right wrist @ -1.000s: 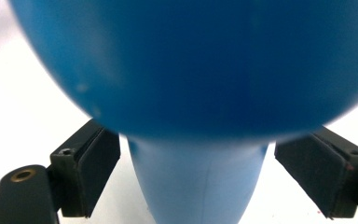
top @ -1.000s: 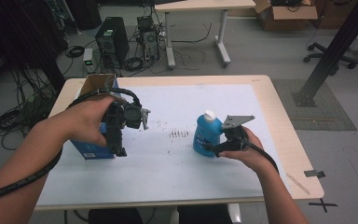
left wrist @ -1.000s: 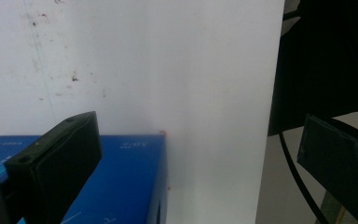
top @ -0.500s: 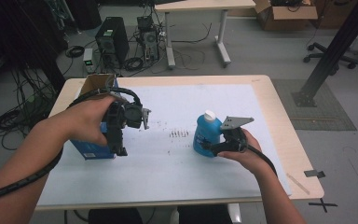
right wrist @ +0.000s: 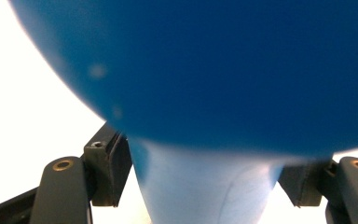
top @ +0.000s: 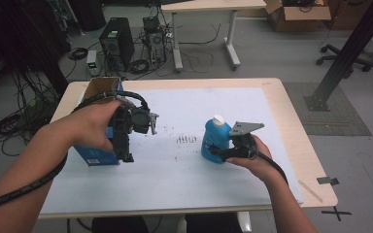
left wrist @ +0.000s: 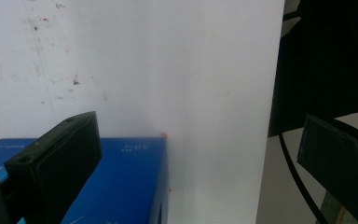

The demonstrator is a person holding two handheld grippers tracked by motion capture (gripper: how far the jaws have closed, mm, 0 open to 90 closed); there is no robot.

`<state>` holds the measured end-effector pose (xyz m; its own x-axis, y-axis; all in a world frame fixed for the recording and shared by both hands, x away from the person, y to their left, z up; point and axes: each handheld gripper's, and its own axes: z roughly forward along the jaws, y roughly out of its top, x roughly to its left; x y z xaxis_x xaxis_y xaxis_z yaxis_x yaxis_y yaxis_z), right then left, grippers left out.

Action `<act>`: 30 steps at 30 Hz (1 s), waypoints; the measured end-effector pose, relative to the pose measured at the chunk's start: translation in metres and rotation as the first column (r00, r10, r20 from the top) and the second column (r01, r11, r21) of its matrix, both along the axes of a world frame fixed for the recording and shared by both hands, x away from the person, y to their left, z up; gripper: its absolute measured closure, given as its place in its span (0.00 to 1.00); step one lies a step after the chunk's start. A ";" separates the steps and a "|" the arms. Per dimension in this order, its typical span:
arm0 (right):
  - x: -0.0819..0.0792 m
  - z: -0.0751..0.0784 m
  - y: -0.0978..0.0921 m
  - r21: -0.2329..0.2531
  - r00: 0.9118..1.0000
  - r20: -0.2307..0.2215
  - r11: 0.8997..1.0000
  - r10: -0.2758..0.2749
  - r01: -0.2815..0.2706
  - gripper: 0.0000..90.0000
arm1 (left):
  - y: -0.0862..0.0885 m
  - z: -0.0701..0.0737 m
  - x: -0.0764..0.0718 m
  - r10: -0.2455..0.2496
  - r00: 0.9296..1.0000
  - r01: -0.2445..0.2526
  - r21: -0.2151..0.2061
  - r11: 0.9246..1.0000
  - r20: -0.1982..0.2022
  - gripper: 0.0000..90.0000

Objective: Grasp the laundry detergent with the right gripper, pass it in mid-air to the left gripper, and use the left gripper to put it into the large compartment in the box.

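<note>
While clamping the bottle [top: 214,138] with the right gripper [top: 219,154], hovering over the blue box [top: 94,155] with the left gripper [top: 125,145]. Squeezing the lower, narrower part of the blue body, with the black pads pressing in from both sides in the right gripper view. Standing upright toward the right of the white sheet [top: 175,170], white cap [top: 218,120] on top, base seemingly resting on the sheet, though not telling for certain whether touching or just lifting off.

Hanging the left gripper above the blue box at the left of the sheet, jaws standing wide apart and gripping nothing. Overlapping the box top with one jaw in the left gripper view, and reaching with the other out past the near edge of the sheet. Lying flat there, just on the near side of the open cardboard box [top: 99,86] at the far left corner of the table [top: 315,160].

Judging progress: looking done with taking hold of the bottle, and not yet closing on the blue box. Probably leaving the lifting and carrying of the bottle, and either steadying or picking up the box. Sitting well apart, bottle and box, with bare smudged sheet lying between.
</note>
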<state>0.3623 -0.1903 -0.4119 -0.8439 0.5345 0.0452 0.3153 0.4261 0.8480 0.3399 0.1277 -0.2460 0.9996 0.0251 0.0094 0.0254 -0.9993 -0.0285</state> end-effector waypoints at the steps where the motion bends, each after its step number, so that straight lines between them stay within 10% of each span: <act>1: 0.000 0.000 0.000 0.000 1.000 0.001 1.000 0.000 0.000 0.34 | 0.000 0.000 0.000 -0.002 1.000 0.002 0.005 1.000 -0.002 0.00; 30: -0.008 0.002 0.000 0.037 0.994 0.104 0.999 0.021 -0.025 0.51 | -0.005 0.003 0.002 -0.007 1.000 0.007 -0.001 1.000 0.009 0.00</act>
<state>0.3548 -0.1900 -0.4100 -0.8571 0.5147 -0.0231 0.2154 0.3987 0.8914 0.3415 0.1223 -0.2428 0.9997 0.0181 0.0181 0.0186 -0.9994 -0.0275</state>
